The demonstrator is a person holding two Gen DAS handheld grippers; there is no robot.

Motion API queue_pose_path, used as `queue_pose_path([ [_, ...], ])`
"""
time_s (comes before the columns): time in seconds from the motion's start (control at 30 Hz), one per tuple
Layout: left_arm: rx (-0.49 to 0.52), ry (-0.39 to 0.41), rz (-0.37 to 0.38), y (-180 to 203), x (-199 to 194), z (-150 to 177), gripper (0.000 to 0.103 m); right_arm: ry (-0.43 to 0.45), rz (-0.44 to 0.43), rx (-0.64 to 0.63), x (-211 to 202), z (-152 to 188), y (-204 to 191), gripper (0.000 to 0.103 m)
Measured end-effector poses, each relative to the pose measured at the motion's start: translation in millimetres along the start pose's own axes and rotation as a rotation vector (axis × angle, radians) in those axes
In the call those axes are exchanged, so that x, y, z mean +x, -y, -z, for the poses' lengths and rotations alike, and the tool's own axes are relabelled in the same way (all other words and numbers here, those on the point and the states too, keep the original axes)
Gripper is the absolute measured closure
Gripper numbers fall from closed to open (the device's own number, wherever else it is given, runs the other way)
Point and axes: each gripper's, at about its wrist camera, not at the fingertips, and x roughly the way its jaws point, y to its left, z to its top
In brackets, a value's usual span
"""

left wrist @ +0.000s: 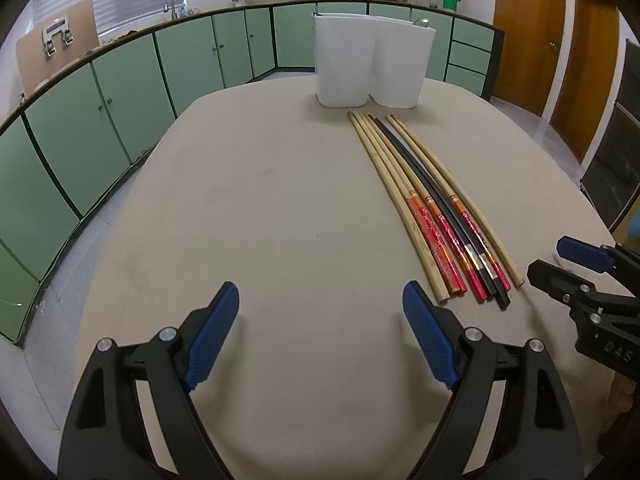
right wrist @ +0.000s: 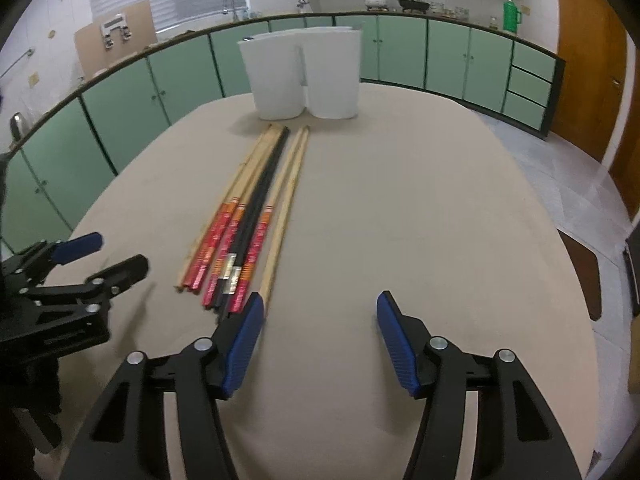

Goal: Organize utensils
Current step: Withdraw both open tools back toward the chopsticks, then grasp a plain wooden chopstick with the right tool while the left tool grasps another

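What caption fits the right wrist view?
Open right gripper beside chopsticks lying before two white containers on the table.

Both the left gripper (left wrist: 320,336) and right gripper (right wrist: 320,340) have black frames, ribbed blue pads, silver screws.

Green cabinets (left wrist: 120,92), wooden doors (left wrist: 528,28)
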Motion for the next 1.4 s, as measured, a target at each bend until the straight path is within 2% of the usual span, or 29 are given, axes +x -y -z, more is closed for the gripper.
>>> queue_pose_path([
  [0.07,-0.001,-0.003,-0.002,-2,0,2,0.022,-0.003,-0.029,-0.006,-1,2,-3,0.052],
  [0.13,-0.004,-0.007,-0.002,-3,0,3,0.022,-0.019,-0.043,-0.020,4,4,-10,0.063],
  [0.2,-0.005,-0.007,-0.005,-4,-1,4,0.022,-0.020,-0.038,-0.031,7,5,-14,0.064],
  [0.27,-0.006,-0.004,-0.006,-4,-2,4,0.022,-0.017,-0.042,-0.029,9,2,-17,0.072],
  [0.4,-0.008,-0.005,0.010,0,-2,2,0.022,-0.026,-0.033,-0.032,13,-2,-19,0.096],
  [0.67,0.028,-0.014,0.068,26,0,2,0.022,-0.021,-0.020,0.006,8,1,-3,0.096],
  [0.8,0.040,-0.033,0.045,33,9,1,0.022,-0.019,-0.025,0.020,7,1,3,0.096],
  [1.03,-0.055,-0.060,-0.025,12,14,1,0.021,-0.018,-0.031,0.028,8,2,5,0.096],
  [1.33,-0.020,-0.042,-0.005,20,14,-4,0.022,-0.019,-0.042,0.021,8,2,5,0.095],
  [1.4,-0.027,-0.056,0.008,19,20,-6,0.026,-0.022,-0.047,0.021,9,1,5,0.094],
])
